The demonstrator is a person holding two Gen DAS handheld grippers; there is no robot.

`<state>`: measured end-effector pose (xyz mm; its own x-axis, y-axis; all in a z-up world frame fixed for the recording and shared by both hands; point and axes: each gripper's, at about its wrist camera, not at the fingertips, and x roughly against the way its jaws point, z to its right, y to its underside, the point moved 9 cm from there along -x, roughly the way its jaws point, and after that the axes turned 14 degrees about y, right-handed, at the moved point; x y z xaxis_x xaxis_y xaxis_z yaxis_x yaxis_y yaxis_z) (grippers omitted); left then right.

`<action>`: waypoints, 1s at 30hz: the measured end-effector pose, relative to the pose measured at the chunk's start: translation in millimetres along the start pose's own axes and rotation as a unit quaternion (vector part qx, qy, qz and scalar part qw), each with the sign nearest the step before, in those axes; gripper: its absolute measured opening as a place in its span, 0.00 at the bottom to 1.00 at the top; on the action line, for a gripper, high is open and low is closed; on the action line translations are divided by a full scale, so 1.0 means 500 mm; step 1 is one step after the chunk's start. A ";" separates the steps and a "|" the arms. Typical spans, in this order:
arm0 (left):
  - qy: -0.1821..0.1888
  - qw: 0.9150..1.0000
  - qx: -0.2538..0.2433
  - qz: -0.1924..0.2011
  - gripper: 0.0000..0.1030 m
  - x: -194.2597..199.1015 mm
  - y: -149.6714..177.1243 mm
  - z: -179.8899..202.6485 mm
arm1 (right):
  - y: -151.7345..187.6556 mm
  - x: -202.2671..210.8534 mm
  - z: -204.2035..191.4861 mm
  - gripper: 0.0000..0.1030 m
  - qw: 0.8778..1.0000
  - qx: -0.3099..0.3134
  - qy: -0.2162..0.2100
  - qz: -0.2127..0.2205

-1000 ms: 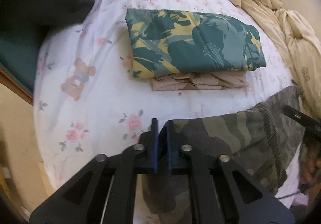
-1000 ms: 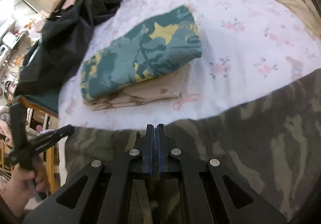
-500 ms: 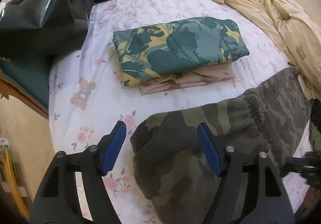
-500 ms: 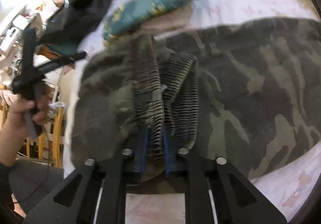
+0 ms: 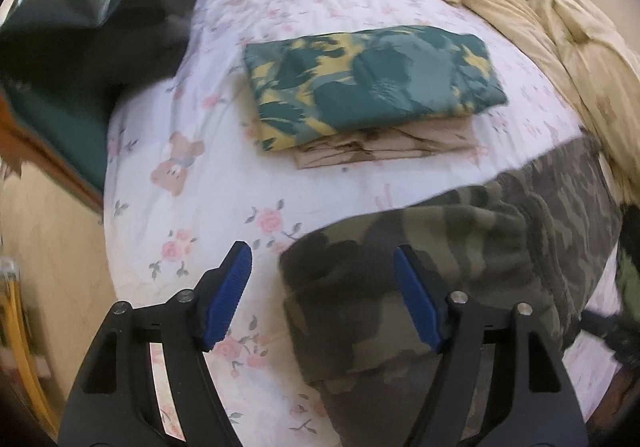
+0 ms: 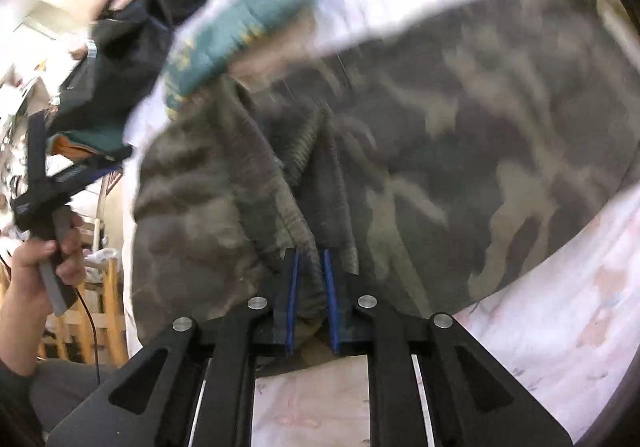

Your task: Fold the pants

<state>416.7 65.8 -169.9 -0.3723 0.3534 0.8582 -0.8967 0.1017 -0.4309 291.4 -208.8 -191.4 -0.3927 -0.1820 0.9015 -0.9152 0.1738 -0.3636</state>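
The camouflage pants point(image 5: 460, 247) lie across the near part of the bed, one end folded over toward the left. My left gripper point(image 5: 320, 259) is open just above that folded end, with its blue pads apart and touching nothing. In the right wrist view the pants point(image 6: 480, 127) fill most of the frame. My right gripper point(image 6: 311, 279) has the bunched ribbed waistband point(image 6: 316, 175) between its pads, and its jaws are opening. A hand point(image 6: 44, 263) at the left edge holds the other gripper's handle.
A folded green and yellow garment point(image 5: 372, 83) sits on a folded beige one point(image 5: 384, 151) mid-bed. The flowered sheet point(image 5: 200, 207) ends at the bed's left edge. A dark jacket point(image 5: 100, 7) lies far left, a beige duvet point(image 5: 560, 27) at the right. Wooden chair legs point(image 6: 100, 307) stand beside the bed.
My left gripper opened, let go of the pants' corner and lifted a little. My right gripper carried the waistband leftward over the pants, and its pads now stand slightly wider.
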 end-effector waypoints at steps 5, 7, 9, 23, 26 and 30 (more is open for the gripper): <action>0.002 1.000 -0.017 -0.021 0.68 -0.028 0.011 0.049 | 0.033 -0.085 -0.001 0.14 0.998 -0.001 0.002 -0.056; 0.001 0.999 -0.010 -0.032 0.68 -0.036 0.015 0.063 | 0.035 -0.088 0.021 0.13 0.997 -0.038 -0.016 -0.072; 0.005 1.000 -0.005 -0.029 0.68 -0.032 0.013 0.080 | 0.014 -0.050 0.038 0.14 0.996 -0.059 -0.040 -0.062; 0.005 0.999 -0.043 -0.025 0.68 -0.045 0.028 0.212 | -0.087 0.042 0.744 0.61 0.898 -0.429 0.100 0.015; 0.006 0.999 -0.035 -0.034 0.68 -0.067 0.021 0.234 | -0.099 0.005 0.765 0.59 0.900 -0.427 0.093 0.006; 0.003 0.999 -0.027 -0.033 0.68 -0.090 -0.007 0.272 | -0.107 -0.030 0.769 0.61 0.900 -0.417 0.125 0.006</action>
<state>404.2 -76.8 -169.2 -0.3115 0.3500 0.8835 -0.9046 0.1756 -0.3885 311.2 -587.7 -275.6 -0.2731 0.0304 0.9615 -0.4840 0.8594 -0.1647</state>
